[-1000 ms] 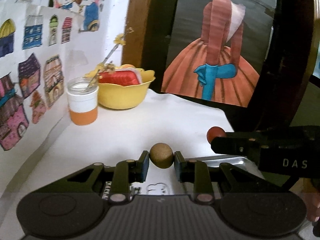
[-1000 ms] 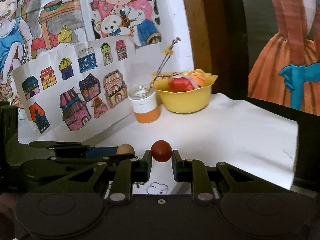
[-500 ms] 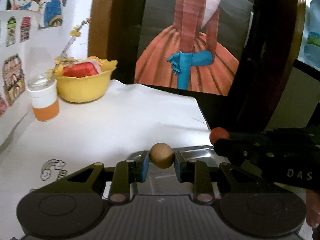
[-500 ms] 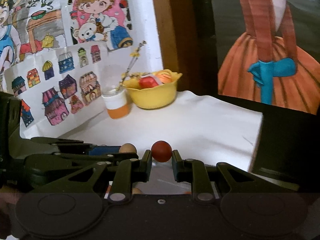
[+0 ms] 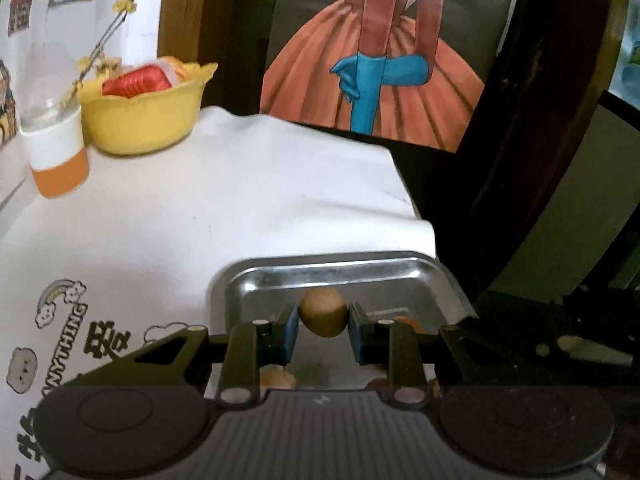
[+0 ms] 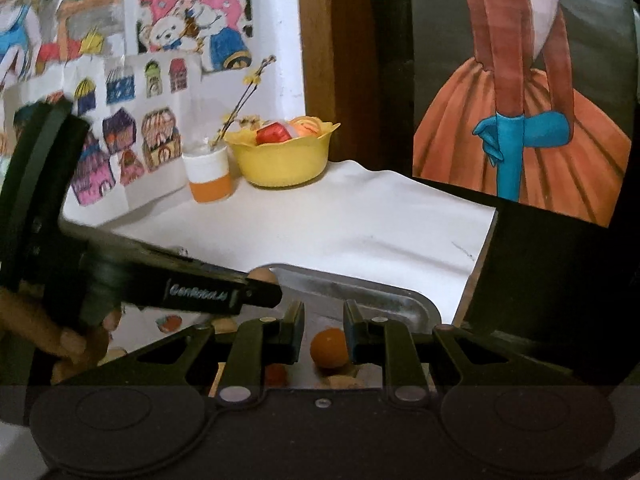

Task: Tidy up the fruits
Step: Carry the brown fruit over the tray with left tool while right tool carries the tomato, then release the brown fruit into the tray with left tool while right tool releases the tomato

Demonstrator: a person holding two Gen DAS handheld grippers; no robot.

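Over the metal tray (image 5: 424, 266), left claw (image 5: 323, 330) grips upright brown fruit (image 5: 323, 316)

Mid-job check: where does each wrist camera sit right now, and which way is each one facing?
Left wrist: behind the left gripper, looking over the metal tray; its fingers pinch a brown fruit.
Right wrist: behind the right gripper, open above the tray beside an orange fruit; the left gripper and a hand show.
Shared: tray, yellow bowl, orange-and-white cup.
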